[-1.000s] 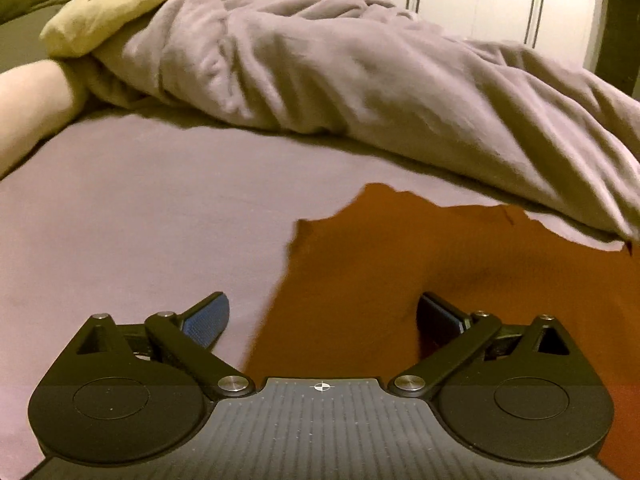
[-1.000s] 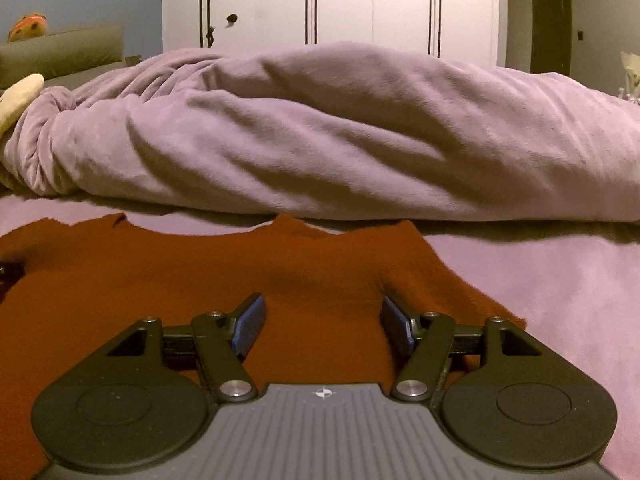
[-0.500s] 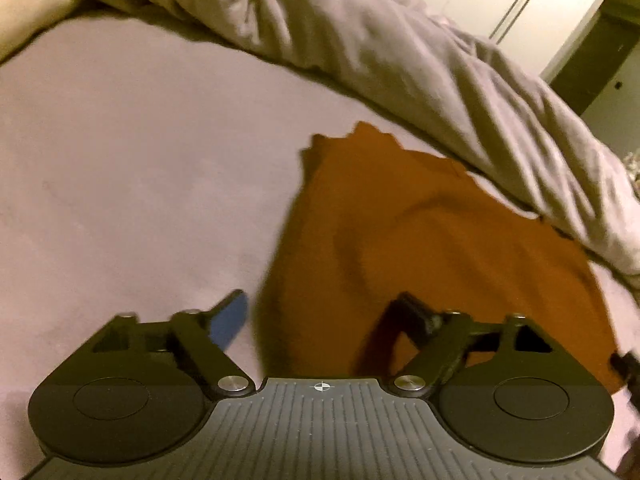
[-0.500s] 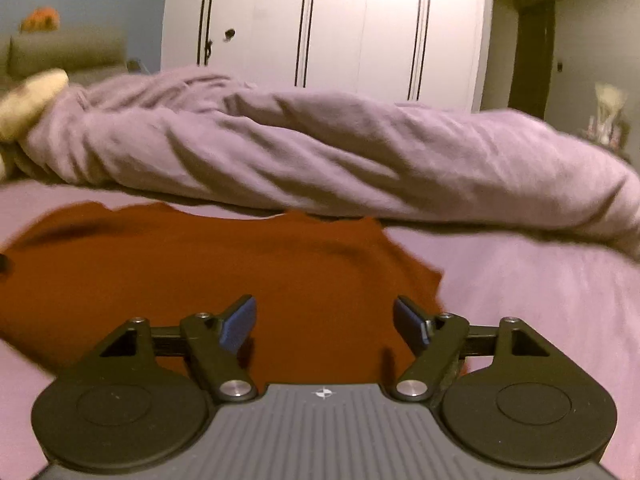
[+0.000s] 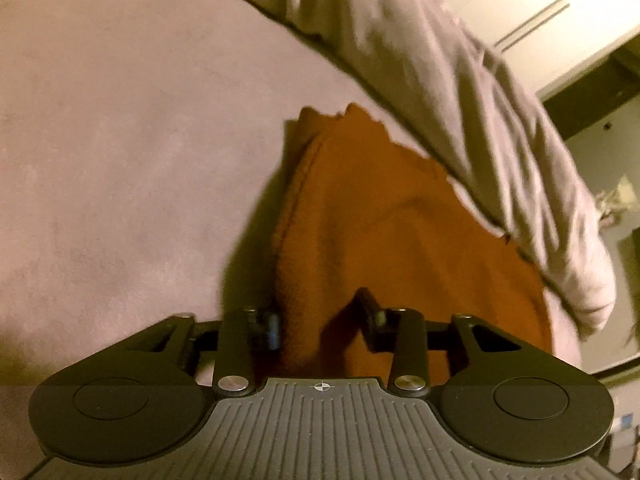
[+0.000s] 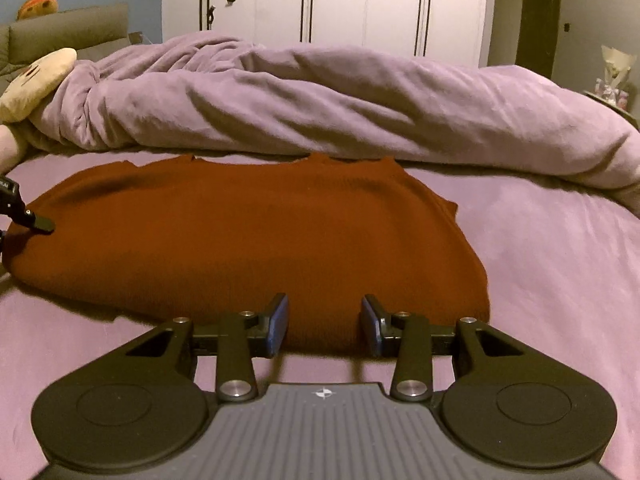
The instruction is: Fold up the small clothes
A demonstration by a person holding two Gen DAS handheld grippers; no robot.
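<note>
Rust-brown knitted garment (image 6: 248, 240) lies flat on the mauve bed sheet (image 6: 540, 264), just in front of the long bunched-up lilac blanket (image 6: 340, 104) that crosses the bed behind it. In the right wrist view its long axis runs from left to right, along the blanket, and its far edge, with small notches and points, nearly touches the blanket. Its near edge is a rounded, thick fold, so the garment seems to be doubled over. The knit is fine, plain in colour, with soft low wrinkles. In the left wrist view the same garment (image 5: 384, 232) runs away from the camera, with its end pointing to the blanket (image 5: 460, 120).

The right gripper (image 6: 323, 326) is at the near folded edge, toward its right end. Its jaws have just been closing; they stand partly apart with the edge of the fabric between them, and the blue pads do not appear to press on it.

The left gripper (image 5: 318, 320) is at the left end of the garment. Its jaws have also just been closing, and a raised fold of the fabric stands between them. The left pad touches the fold; whether both pads really pinch it, I cannot tell. Its fingertip (image 6: 42, 224) shows at the garment's left end in the right wrist view.

A cream plush pillow (image 6: 36, 80) lies at the blanket's left end, and white wardrobe doors (image 6: 320, 0) stand behind the bed.
</note>
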